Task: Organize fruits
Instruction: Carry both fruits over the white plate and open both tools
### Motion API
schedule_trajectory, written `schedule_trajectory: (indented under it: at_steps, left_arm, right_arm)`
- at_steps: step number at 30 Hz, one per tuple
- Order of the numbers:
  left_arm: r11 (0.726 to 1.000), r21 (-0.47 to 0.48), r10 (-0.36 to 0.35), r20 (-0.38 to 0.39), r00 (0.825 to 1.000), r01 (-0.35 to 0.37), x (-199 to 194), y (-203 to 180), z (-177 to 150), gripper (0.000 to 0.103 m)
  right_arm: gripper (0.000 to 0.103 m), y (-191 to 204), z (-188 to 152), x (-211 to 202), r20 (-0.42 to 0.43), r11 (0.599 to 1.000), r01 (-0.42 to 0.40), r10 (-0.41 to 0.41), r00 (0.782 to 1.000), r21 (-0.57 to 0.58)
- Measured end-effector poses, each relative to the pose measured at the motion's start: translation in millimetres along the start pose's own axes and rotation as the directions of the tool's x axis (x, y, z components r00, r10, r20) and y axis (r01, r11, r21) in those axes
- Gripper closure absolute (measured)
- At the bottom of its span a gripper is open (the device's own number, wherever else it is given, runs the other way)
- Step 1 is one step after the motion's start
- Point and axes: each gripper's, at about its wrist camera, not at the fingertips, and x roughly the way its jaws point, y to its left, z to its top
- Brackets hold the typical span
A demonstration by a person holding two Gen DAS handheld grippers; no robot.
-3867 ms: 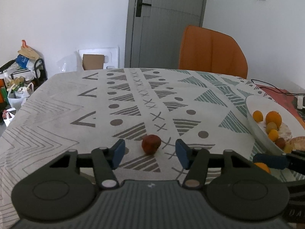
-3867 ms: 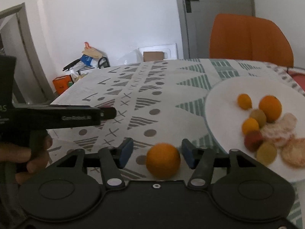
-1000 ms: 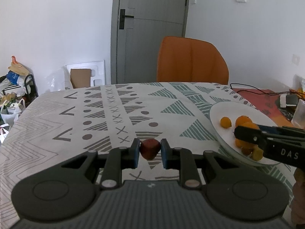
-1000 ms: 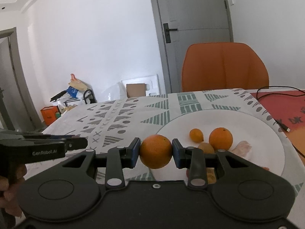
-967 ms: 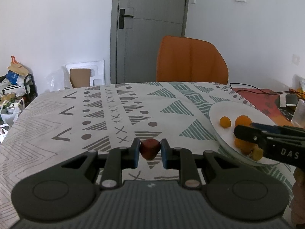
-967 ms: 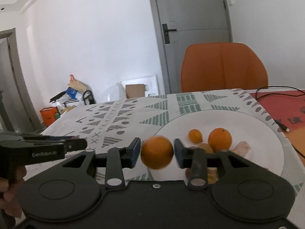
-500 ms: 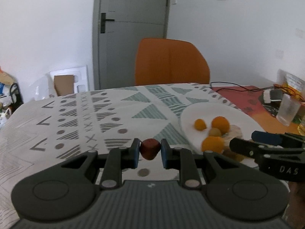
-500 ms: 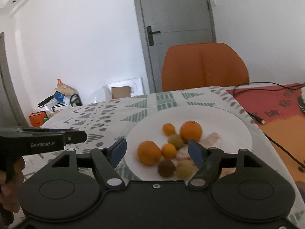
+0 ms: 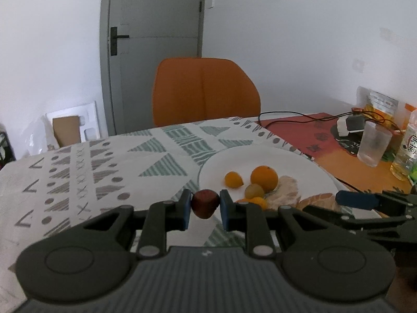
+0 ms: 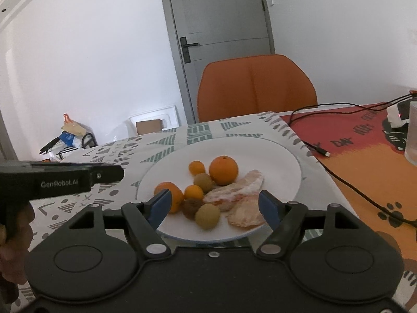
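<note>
Fingers (image 9: 184, 210) of the left gripper (image 9: 205, 210) press from both sides on a small dark red fruit (image 9: 205, 206), holding it clear of the worktop (image 9: 78, 172) at the centre of the left wrist view, just left of the white plate (image 9: 307, 161). Over the plate's lower right edge in that view lies the right gripper (image 9: 365, 203), one blue finger tip pointing left.

In the right wrist view the right gripper (image 10: 213, 204) stands wide, its blue fingers (image 10: 160, 204) having just been opening, with nothing pressed between them. They hang low over the near side of the plate (image 10: 284, 161), which fills the middle of the frame. On the plate lie a large orange (image 10: 223, 170) toward the far side, a small orange fruit (image 10: 196, 167) to its left, a greenish fruit (image 10: 203, 181) just below them, another small orange fruit (image 10: 194, 192), and an orange (image 10: 169, 194) at the left, partly behind the left finger. Nearer the lens sit a dark brown fruit (image 10: 192, 208) and a yellow-green fruit (image 10: 207, 216), touching. Pale peeled pieces (image 10: 239, 198) lie at the right of the heap.

At the left edge of this view the left gripper's body (image 10: 60, 180) reaches in, held by a hand (image 10: 13, 234) at lower left. An orange chair (image 10: 256, 86) stands behind the worktop, and a black cable (image 10: 346, 180) runs across the red and orange cloth (image 10: 365, 143) at right.
</note>
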Motion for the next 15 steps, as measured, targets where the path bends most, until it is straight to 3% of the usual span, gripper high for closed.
schedule_trajectory:
  at_steps: [15]
  left_arm:
    - [0.997,0.070,-0.039,0.033,0.999,0.037,23,-27,28,0.077]
  right_arm:
    - [0.029,-13,1,-3,0.007,0.999,0.011,-0.011,1.000,0.031]
